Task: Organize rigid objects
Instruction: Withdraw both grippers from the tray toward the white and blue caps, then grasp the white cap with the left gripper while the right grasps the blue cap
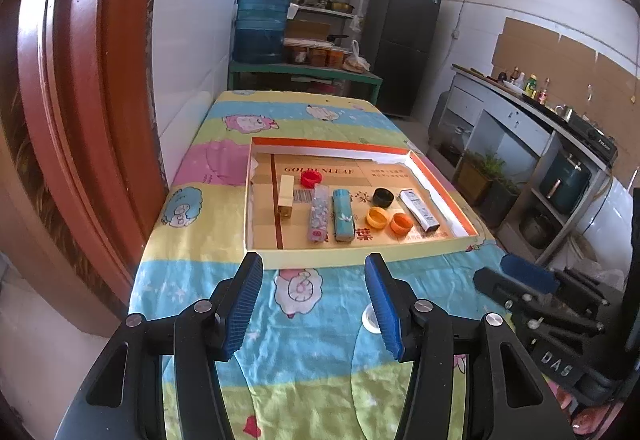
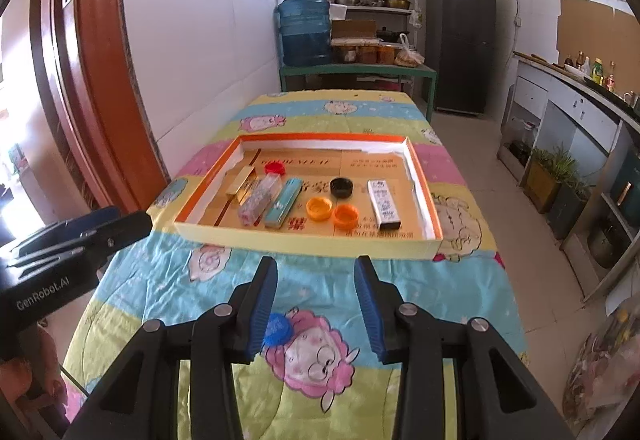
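A shallow cardboard tray point(image 1: 360, 254) point(image 2: 304, 244) lies on the table. It holds a gold box point(image 1: 286, 197), a clear patterned box point(image 1: 319, 213), a teal box point(image 1: 343, 213), a white box point(image 1: 420, 209), and red point(image 1: 312, 178), black point(image 1: 383, 197), yellow point(image 1: 378, 217) and orange point(image 1: 401, 222) caps. A blue cap point(image 2: 278, 328) lies on the cloth by my right gripper's left finger. A white cap point(image 1: 370, 320) lies by my left gripper's right finger. My left gripper point(image 1: 314, 306) and right gripper point(image 2: 316, 306) are open and empty, in front of the tray.
The table has a cartoon-print cloth point(image 1: 312, 380). A red-brown door frame point(image 1: 80, 79) stands at the left. A green bench with a water jug point(image 1: 262, 27) and shelves stand beyond the table. A kitchen counter point(image 1: 540, 111) runs along the right.
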The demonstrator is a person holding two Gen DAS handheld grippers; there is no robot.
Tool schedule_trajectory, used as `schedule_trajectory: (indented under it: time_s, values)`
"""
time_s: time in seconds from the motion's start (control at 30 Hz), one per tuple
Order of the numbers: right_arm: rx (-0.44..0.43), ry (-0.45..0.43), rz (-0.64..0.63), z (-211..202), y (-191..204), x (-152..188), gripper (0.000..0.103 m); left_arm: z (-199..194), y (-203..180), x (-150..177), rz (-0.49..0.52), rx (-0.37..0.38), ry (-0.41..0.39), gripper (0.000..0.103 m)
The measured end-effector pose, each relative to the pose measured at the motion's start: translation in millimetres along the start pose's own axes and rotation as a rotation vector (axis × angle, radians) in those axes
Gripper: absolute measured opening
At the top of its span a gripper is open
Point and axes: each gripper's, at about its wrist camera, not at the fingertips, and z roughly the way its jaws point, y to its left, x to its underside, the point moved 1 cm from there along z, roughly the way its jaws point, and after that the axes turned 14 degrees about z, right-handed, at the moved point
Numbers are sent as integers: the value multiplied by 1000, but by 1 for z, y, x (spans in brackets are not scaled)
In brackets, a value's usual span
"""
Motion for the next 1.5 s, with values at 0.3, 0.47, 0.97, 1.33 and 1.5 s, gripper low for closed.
schedule_trajectory:
  time_s: [0.3, 0.47, 0.97, 1.33, 1.5]
  values:
    - [-14, 57, -3, 9, 3, 24, 40, -1, -1, 14, -12, 5, 18, 55]
    - [-19, 98, -34, 25, 8, 39, 40, 2, -1, 22, -20, 7, 29, 55]
    - [-8, 182, -99, 74, 20, 55, 40, 21, -3, 33, -12, 19, 80, 55]
    - [17, 147, -38, 58, -18, 48, 30, 56, -45, 30, 89, 117, 136, 55]
    - [45, 130, 5, 49, -40, 46, 30, 81, -71, 32, 140, 130, 180, 55]
